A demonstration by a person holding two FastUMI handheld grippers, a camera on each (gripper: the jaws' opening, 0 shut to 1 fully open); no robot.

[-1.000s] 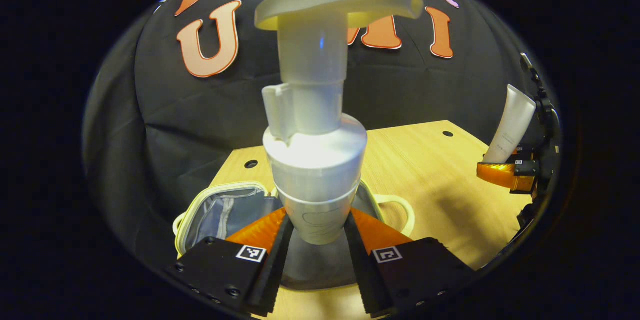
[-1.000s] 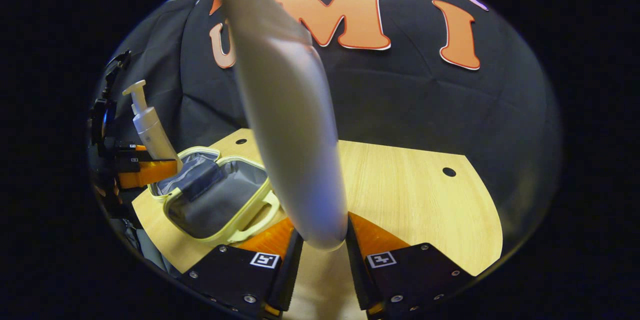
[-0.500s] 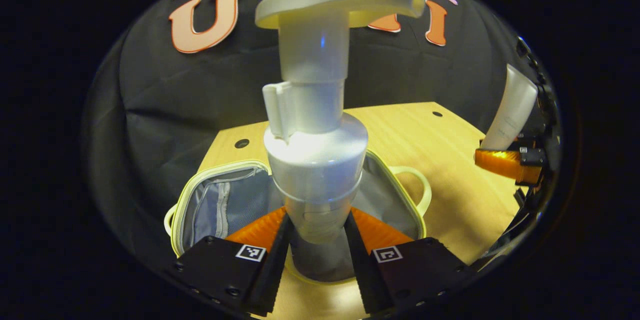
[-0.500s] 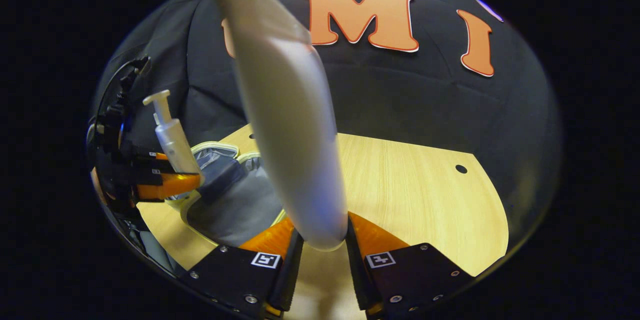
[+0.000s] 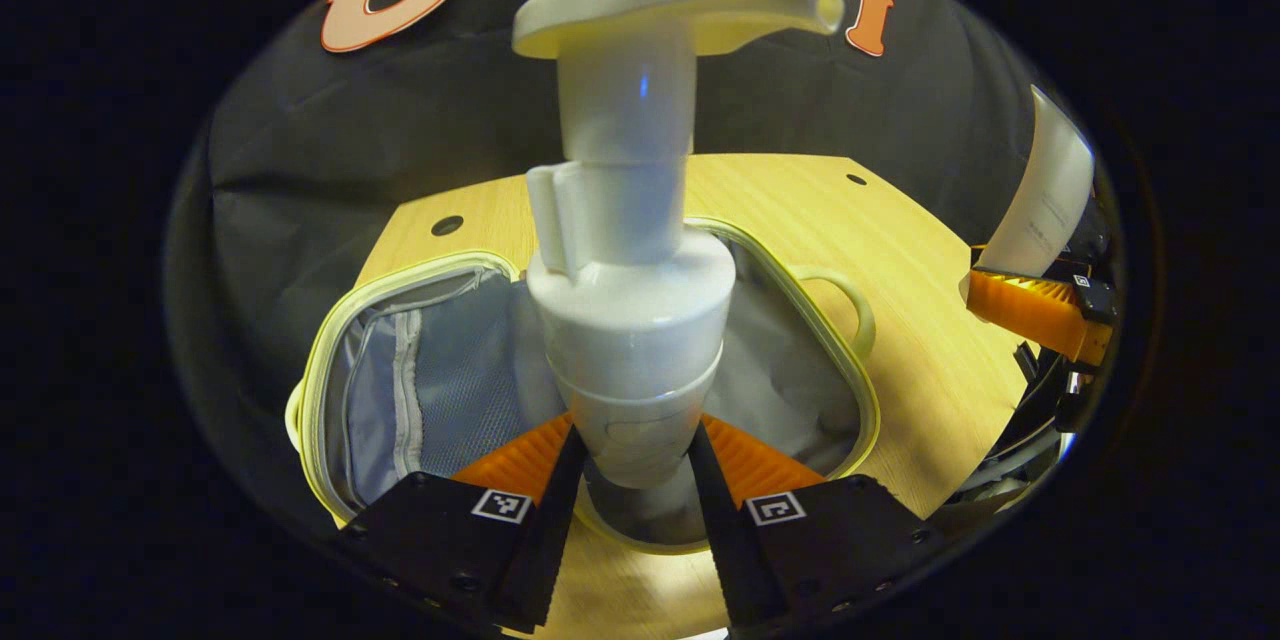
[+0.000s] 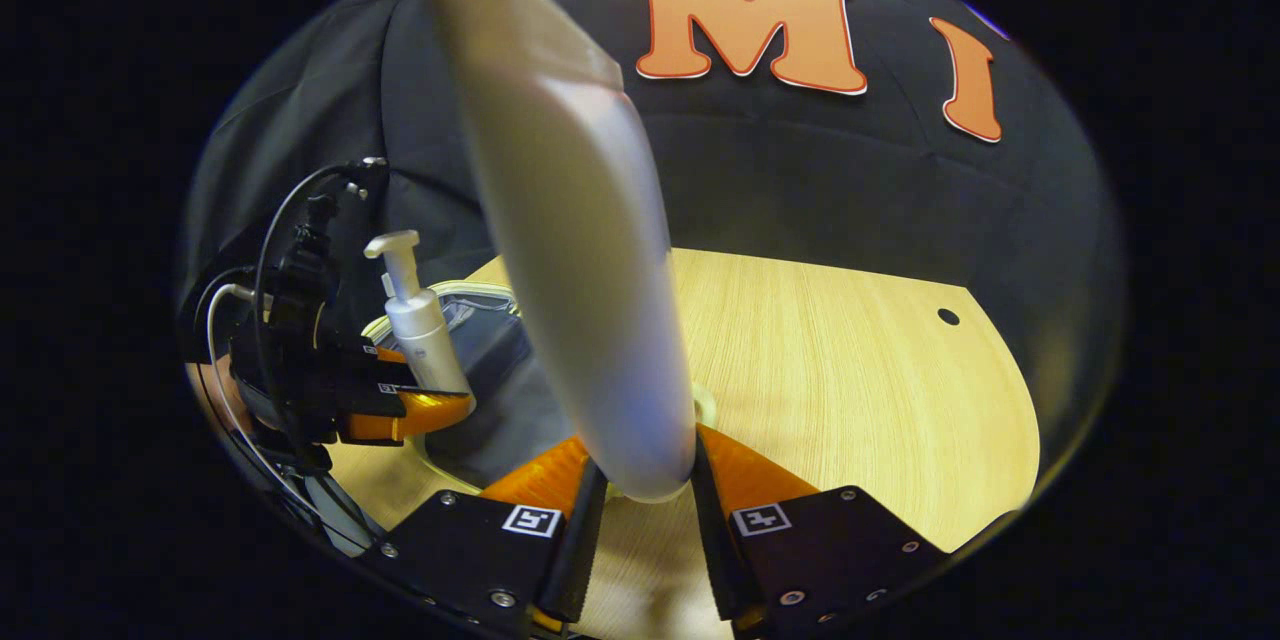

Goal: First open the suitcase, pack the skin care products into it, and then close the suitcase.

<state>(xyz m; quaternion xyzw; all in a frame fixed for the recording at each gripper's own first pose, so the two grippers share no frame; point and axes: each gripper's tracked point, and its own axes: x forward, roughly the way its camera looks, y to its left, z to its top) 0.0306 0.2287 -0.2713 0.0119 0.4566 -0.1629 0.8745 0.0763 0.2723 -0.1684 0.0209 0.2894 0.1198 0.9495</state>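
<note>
Both grippers held skin care items above the open suitcase.
The left gripper (image 5: 628,460) clamped a white plastic pump bottle (image 5: 630,250) over the pale yellow grey-lined suitcase (image 5: 420,390) at the wooden table's (image 5: 900,250) left edge; the right gripper (image 6: 640,490) clamped a white squeeze tube (image 6: 570,240).

Wooden table with the open suitcase lying on it

A pale wooden table (image 5: 900,250) with small round holes near its far edge carries a suitcase (image 5: 330,370) lying open, cream-rimmed, its grey lining and mesh pocket facing up. In the left gripper view the case lies straight ahead of the jaws and beneath them, handle (image 5: 850,295) toward their right. In the right gripper view the table (image 6: 850,370) stretches ahead and right of the jaws, the suitcase (image 6: 480,340) to their left.
</note>
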